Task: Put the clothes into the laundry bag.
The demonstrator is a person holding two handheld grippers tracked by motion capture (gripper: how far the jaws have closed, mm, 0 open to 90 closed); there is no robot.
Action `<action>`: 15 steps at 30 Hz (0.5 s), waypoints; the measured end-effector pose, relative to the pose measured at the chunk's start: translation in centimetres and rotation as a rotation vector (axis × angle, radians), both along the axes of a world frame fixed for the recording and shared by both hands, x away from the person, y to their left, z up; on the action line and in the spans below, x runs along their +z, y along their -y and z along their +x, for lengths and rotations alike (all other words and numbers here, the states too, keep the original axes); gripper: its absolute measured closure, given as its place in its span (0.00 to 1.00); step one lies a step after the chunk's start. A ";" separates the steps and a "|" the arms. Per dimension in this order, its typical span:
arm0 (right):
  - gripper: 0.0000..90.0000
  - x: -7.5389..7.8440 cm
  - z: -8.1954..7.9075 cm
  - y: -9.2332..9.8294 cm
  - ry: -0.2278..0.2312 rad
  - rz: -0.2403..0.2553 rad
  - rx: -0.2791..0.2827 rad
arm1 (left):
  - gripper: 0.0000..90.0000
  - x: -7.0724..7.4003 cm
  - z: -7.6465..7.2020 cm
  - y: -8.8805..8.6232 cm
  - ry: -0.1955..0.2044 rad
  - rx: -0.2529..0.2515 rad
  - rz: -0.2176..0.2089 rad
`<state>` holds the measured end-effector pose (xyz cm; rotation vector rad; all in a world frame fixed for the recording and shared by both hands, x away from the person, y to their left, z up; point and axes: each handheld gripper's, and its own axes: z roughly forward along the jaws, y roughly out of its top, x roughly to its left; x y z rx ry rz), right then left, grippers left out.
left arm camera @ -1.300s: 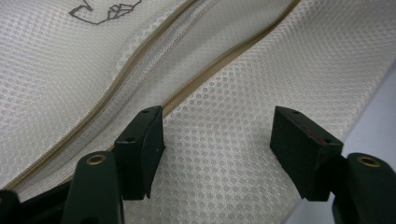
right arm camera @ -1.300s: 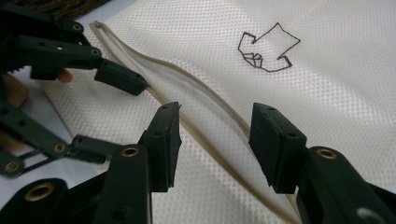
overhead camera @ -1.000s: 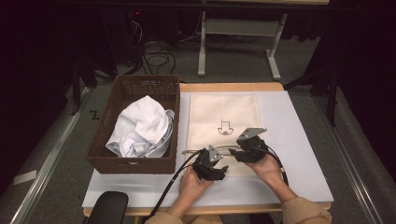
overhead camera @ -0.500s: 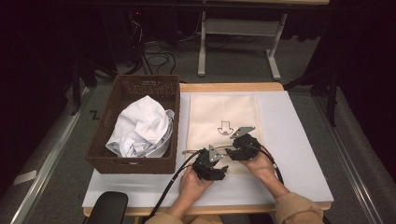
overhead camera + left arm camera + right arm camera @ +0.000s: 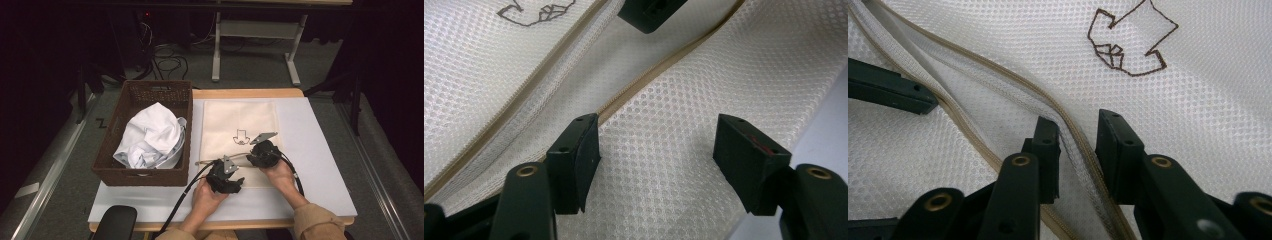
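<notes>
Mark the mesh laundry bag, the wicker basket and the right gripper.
mesh laundry bag point(image 5: 235, 117): high view, bare upper panel.
wicker basket point(image 5: 150, 176): high view, near wall.
right gripper point(image 5: 1078, 145): right gripper view, midway between its jaws, which have just been closing around the bag's zipper edge.

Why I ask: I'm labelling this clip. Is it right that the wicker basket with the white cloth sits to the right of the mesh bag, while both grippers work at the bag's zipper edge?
Not quite. In the high view the wicker basket holding the white cloth sits to the left of the mesh bag, not the right. The rest holds: the left gripper and right gripper are at the bag's zipper edge.
</notes>
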<state>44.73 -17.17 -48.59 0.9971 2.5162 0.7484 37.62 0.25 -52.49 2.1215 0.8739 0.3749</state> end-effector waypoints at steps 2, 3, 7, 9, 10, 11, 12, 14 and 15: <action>0.86 0.0 0.1 0.0 -0.002 -0.004 0.010 | 0.39 0.0 0.0 0.0 -0.001 0.000 -0.001; 0.87 0.0 0.0 0.0 0.003 -0.004 0.011 | 0.39 0.0 0.0 0.0 -0.001 0.000 -0.001; 0.90 0.3 0.1 0.1 0.024 -0.013 0.028 | 0.39 0.0 0.0 0.0 -0.002 0.000 0.000; 0.90 0.5 0.1 0.1 0.022 -0.012 0.032 | 0.39 0.0 0.0 0.0 0.000 0.001 0.000; 0.90 0.6 0.2 0.1 0.027 -0.010 0.036 | 0.39 0.0 0.0 0.0 0.000 0.000 0.001; 0.89 0.7 0.2 0.1 0.030 -0.010 0.031 | 0.39 0.0 0.0 0.0 0.000 0.001 0.001; 0.87 0.8 0.2 0.1 0.033 -0.012 0.031 | 0.39 0.0 0.0 0.0 0.000 0.001 0.000; 0.87 0.9 0.3 0.0 0.037 -0.026 0.039 | 0.39 0.0 0.0 0.0 0.000 0.001 0.000; 0.88 1.0 0.3 0.0 0.049 -0.023 0.042 | 0.39 0.0 0.0 0.0 0.000 0.001 0.000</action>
